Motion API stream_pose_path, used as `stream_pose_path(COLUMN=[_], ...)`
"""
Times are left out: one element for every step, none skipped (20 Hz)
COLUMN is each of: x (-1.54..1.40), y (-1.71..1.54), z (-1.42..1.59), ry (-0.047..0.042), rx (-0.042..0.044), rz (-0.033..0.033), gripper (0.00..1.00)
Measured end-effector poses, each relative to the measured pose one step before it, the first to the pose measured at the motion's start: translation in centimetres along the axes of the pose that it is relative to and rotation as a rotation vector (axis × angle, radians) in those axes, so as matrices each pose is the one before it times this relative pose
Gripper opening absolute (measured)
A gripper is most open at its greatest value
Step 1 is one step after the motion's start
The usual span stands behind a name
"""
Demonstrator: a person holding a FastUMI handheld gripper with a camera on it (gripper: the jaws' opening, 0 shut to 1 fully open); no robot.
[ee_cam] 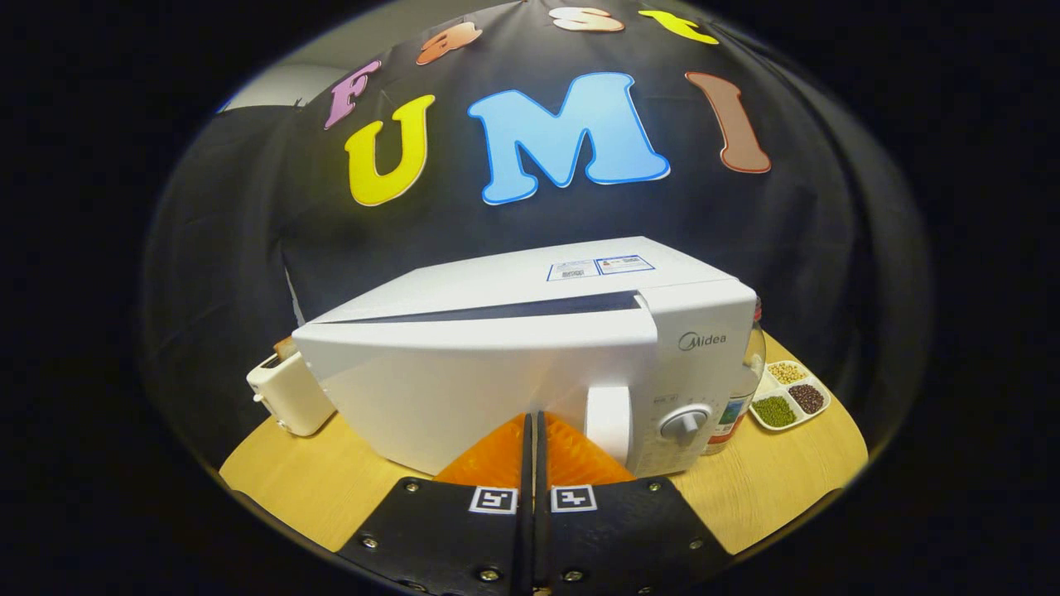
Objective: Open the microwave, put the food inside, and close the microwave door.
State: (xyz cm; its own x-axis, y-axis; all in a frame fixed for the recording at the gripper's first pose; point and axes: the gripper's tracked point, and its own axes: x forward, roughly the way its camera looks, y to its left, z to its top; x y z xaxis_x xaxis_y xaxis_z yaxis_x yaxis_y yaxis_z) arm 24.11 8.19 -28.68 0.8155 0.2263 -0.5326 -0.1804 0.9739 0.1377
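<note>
A white microwave [530, 364] stands on the wooden table [315, 488], just ahead of my fingers. Its door [464, 389] is swung out a little from the body, with a dark gap along the top edge. The door's white handle [609, 422] and a round knob [686, 424] on the control panel sit to the right of my fingertips. My gripper [534, 418] is shut, its two fingers pressed together with nothing between them, their tips close against the lower front of the door.
A white toaster [286, 397] with a slice of bread stands left of the microwave. Right of it are a glass jar [741, 397] and a white divided dish [788, 396] of beans and grains near the table's edge.
</note>
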Motion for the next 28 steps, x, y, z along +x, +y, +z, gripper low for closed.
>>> stream_pose_path(x=[0.597,0.225,0.078,0.175,0.083,0.396,0.167,0.357,-0.452,-0.361,-0.958,-1.009,-1.149,-1.272,-1.374,-1.385,-1.427,-1.418,-1.425,-1.417,-1.409,-1.415,-1.508,-1.528,-1.491,-1.499,-1.496,-1.426], y=[-0.259,-0.103,0.065,0.019,-0.08,-0.17,-0.321,0.02,-0.157,-0.176,0.214,-0.106,-0.259,0.013,0.115,0.008,-0.146,0.025,0.15,0.063,0.081,0.127,0.169,0.168,0.139,0.096,0.124,0.069], z=[0.238,0.131,0.044,0.144,0.096,0.191,-0.013,-0.308,0.328,0.498,0.655,0.904,0.847,0.757,0.488,0.515,-0.102,0.403,0.405,0.451,0.405,0.367,0.198,0.236,0.332,0.234,0.097,0.146], ry=[-0.00239,0.00854,-0.00088,-0.01141,-0.0109,-0.01022,0.01515,0.00255,-0.00231,-0.00902,-0.01762,-0.02635,-0.02827,-0.02446,-0.01889,-0.01573,-0.01301,-0.01178,-0.01233,-0.01315,-0.01459,-0.00887,-0.00342,-0.00505,-0.01259,-0.00886,-0.01048,-0.0127], rx=[0.00908,0.01896,0.005,-0.02463,-0.03249,-0.01841,-0.00251,0.01649,-0.01299,-0.00438,0.00544,-0.00353,-0.01246,-0.01194,-0.0117,-0.01267,-0.01308,-0.00883,-0.00759,-0.00368,0.00015,0.0037,0.00892,0.01019,0.00705,0.00034,0.00079,0.00126], rz=[-0.01156,-0.00769,0.00001,-0.00279,-0.00577,-0.00807,-0.01048,-0.0074,-0.00946,-0.00822,0.00188,-0.00838,-0.01084,-0.00521,-0.00364,-0.00791,-0.01225,-0.0087,-0.01011,-0.01145,-0.01115,-0.01012,-0.00784,-0.00767,-0.00704,-0.00888,-0.00505,-0.01064], gripper=[0.01,0.01,0.0,0.01,0.01,0.0,0.0,0.01,0.01,0.01,0.01,0.01,0.01,0.01,0.01,0.01,0.01,0.01,0.01,0.01,0.01,0.01,0.01,0.01,0.01,0.01,0.01,0.01])
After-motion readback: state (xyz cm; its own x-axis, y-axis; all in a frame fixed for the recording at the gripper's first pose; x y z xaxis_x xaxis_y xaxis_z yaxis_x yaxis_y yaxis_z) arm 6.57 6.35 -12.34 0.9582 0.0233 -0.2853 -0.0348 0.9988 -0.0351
